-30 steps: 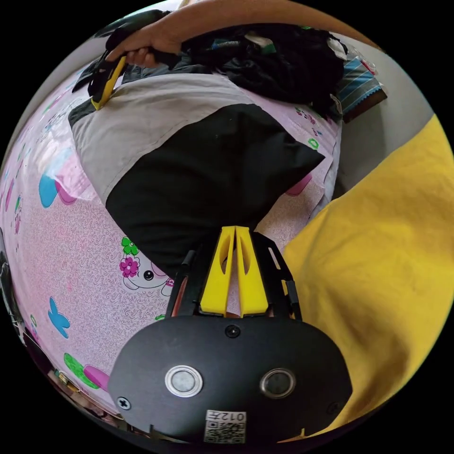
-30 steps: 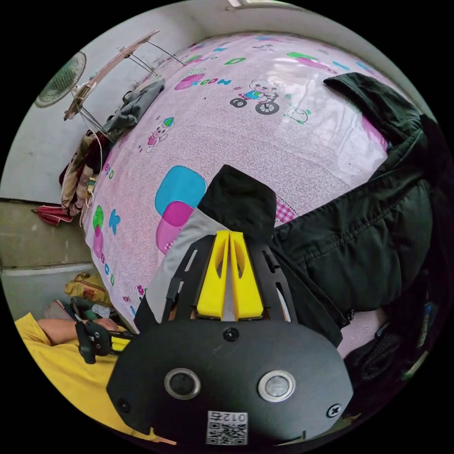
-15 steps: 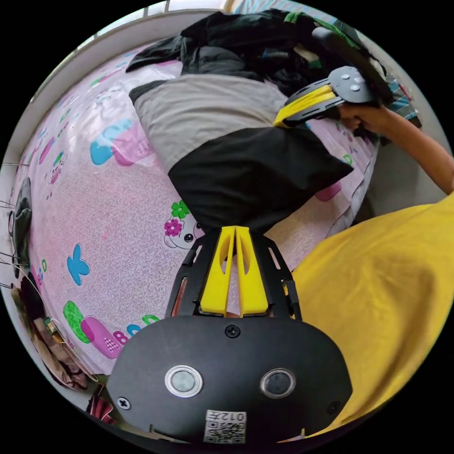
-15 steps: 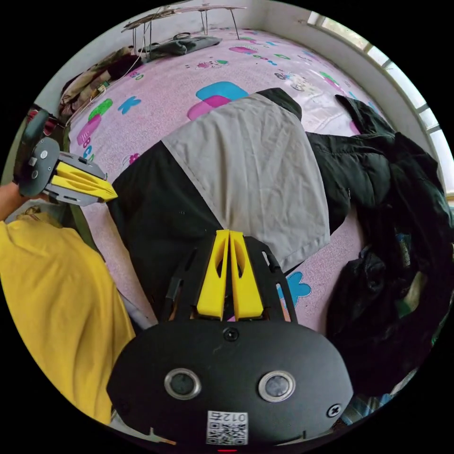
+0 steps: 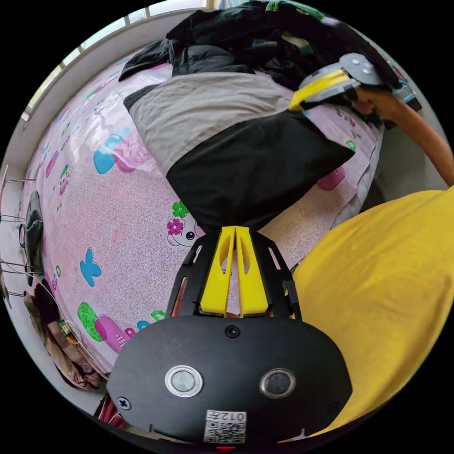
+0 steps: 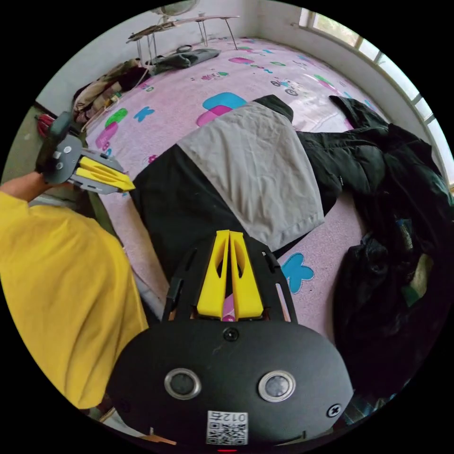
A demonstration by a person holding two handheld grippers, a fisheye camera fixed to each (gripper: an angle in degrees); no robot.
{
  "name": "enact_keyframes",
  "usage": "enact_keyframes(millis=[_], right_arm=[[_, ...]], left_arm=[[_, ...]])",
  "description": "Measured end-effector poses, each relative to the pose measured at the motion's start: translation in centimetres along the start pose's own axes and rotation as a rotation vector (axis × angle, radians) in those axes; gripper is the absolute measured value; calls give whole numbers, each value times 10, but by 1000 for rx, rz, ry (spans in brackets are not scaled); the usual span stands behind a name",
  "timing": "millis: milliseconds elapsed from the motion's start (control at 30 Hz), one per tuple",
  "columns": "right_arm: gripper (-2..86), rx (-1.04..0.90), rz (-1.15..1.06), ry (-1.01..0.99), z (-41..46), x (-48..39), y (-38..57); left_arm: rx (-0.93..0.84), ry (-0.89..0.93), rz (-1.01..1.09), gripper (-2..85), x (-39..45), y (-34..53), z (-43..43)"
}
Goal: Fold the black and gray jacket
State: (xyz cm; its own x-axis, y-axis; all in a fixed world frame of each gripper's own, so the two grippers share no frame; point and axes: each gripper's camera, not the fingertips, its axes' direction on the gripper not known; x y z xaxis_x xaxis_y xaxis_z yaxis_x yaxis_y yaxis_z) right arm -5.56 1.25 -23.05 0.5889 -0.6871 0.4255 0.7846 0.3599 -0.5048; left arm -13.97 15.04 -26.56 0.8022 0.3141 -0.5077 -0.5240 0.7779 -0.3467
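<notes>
The bed (image 6: 265,80), under its pink cartoon sheet, carries the black and gray jacket (image 6: 236,179) as a folded rectangle, gray half toward the window, black half at the near edge, with a heap of dark clothes (image 6: 402,213) just beside it. A second ago both tools pinched its edges; now the right tool (image 6: 229,234) has let go and drawn back above the cloth, jaws pressed together and empty. The left tool (image 5: 235,230) hovers at the black corner, jaws together, seemingly holding nothing. The fold looks essentially finished.
</notes>
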Motion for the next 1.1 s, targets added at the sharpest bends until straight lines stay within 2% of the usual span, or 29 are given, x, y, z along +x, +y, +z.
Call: enact_keyframes(millis=[100,200,300,367,567,733,900,1100], right_arm=[[-1,-2,-137,-73,15,-29,18],[-1,-86,-206,37,49,-40,36],[-1,-81,-73,30,69,-19,54],[0,-82,43,-63,77,0,67],[2,-81,124,5,83,7,100],[13,0,167,-91,94,-7,125],[29,17,275,-119,123,-10,161],[49,64,296,-78,152,-18,201]], left_arm=[[-14,6,40,-2,14,-10,2],[-90,-3,83,-2,25,-17,21],[-99,-15,98,-2,32,-21,29],[-109,-2,94,-2,34,-24,31],[-83,16,113,-2,48,-33,15],[8,38,156,-2,69,-56,-6],[120,64,321,-2,100,-123,-26],[-2,-4,621,-2,153,-195,-3]])
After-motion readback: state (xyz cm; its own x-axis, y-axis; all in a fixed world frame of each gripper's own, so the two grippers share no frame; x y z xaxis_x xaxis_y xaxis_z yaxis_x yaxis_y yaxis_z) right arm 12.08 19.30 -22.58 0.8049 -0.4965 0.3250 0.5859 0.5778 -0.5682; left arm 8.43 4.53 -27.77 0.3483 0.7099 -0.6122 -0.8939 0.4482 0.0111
